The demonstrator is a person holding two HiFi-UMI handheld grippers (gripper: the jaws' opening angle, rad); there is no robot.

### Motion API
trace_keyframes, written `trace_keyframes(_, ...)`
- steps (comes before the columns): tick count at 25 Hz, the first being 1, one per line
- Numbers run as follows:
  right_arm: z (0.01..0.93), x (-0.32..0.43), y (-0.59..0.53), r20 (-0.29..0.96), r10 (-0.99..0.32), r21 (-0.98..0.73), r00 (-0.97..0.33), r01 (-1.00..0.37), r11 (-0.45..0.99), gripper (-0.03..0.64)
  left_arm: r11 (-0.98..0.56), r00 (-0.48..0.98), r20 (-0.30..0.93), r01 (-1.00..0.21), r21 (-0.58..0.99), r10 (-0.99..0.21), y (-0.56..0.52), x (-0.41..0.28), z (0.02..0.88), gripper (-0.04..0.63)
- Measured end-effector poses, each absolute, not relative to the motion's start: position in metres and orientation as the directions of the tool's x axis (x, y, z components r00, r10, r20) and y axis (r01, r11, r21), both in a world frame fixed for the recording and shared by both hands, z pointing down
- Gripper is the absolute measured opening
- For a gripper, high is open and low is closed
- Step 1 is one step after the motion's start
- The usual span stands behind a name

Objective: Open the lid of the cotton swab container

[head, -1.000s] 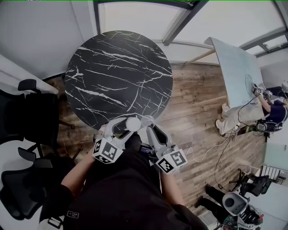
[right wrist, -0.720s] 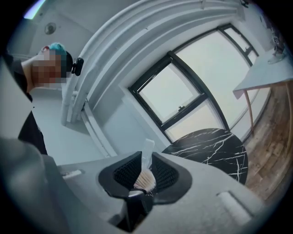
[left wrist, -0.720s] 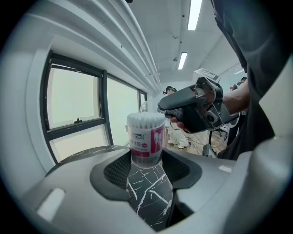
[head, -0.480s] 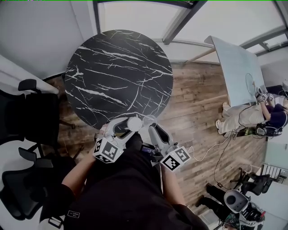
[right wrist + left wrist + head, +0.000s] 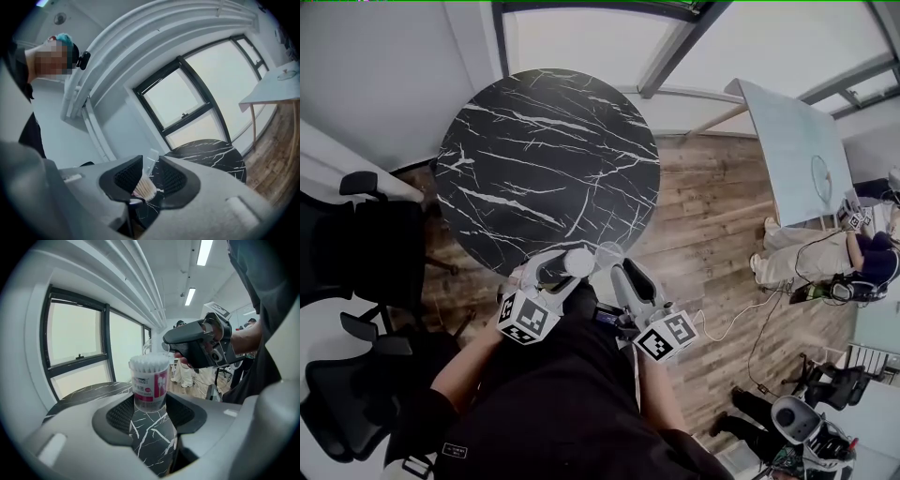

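At the near edge of the black marble table [image 5: 544,159] my left gripper [image 5: 572,265] is shut on the cotton swab container [image 5: 578,262]. In the left gripper view the container [image 5: 150,383] stands upright between the pads, clear with a pink label, and its white swab tips are bare. The clear lid [image 5: 607,251] is off and hangs just to the container's right, in my right gripper [image 5: 614,265]. In the right gripper view the lid [image 5: 151,161] stands edge-on between the pads, above the swab tips [image 5: 144,188]. These jaws have just been opening; the lid is still between them.
Black office chairs [image 5: 356,234] stand to the left of the table. To the right lie wooden floor with cables [image 5: 741,319], a pale desk [image 5: 792,141] and seated people [image 5: 862,244]. Large windows [image 5: 75,341] stand beyond the table.
Both grippers stay at the table's near edge, container and lid side by side. The right gripper's marker cube has shifted slightly; nothing has dropped.
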State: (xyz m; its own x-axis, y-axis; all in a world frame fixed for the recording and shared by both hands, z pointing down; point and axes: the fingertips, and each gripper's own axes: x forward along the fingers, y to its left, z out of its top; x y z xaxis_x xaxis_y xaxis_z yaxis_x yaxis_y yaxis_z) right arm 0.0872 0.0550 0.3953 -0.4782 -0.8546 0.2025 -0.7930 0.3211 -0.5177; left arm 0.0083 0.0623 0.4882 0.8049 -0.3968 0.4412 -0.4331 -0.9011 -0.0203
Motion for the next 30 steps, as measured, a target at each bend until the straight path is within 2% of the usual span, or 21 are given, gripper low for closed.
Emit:
trace_keyframes(13,0.384,0.105,0.049,0.218,-0.912,-0.374,-0.348,-0.893,0.252,0.101,-0.842,0.764,0.452,-0.537,0.047,-0.461,0.042,-0.006,0.466,0.222)
trace_keyframes(24,0.401,0.105,0.057,0.287,-0.925,-0.285,-0.250,-0.944,0.167,0.000,-0.811,0.761,0.384,-0.583,0.052,-0.523,0.036,-0.010,0.430,0.222)
trace_keyframes(30,0.416,0.102,0.063,0.345,-0.916,-0.256,-0.205,-0.959,0.119,0.000,-0.793,0.754,0.362,-0.606,0.062,-0.548,0.033,-0.010,0.422,0.223)
